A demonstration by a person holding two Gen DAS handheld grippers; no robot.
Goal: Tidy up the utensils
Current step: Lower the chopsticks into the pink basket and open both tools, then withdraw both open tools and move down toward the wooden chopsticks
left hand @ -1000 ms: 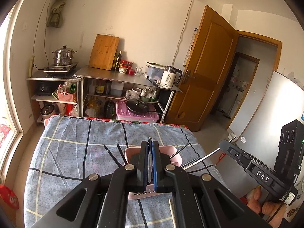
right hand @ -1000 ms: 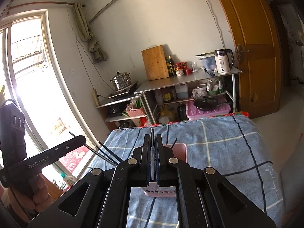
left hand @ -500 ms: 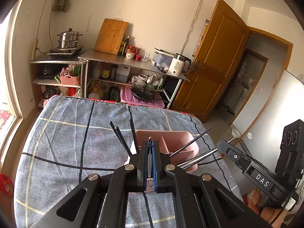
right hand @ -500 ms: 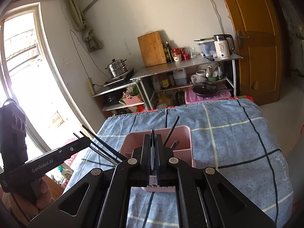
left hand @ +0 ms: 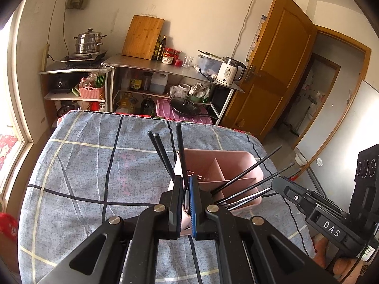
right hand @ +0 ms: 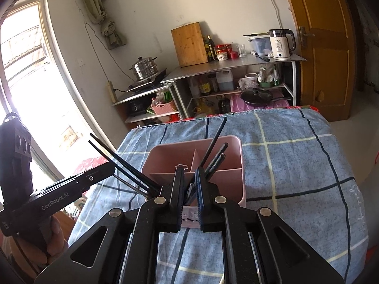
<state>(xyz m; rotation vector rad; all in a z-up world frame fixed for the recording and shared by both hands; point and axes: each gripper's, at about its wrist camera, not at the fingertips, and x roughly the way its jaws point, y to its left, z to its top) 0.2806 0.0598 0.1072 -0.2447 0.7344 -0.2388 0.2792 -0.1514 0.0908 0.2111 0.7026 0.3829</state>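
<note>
Black chopsticks (left hand: 165, 156) are pinched in the left claw (left hand: 186, 189), its jaws nearly together around their lower ends, the tips fanning up over the near left corner of a pink plastic holder (left hand: 236, 156). Another bunch of chopsticks (right hand: 214, 151) stands between the fingers of the right claw (right hand: 189, 184); those jaws are opening, and I cannot tell whether the pads press on the sticks. Both bunches reach down toward the holder's near compartments, though the claws hide where their ends rest. The holder sits on a blue checked cloth (right hand: 296, 165). A hand (right hand: 54, 236) shows at one edge, mostly cut off.
</note>
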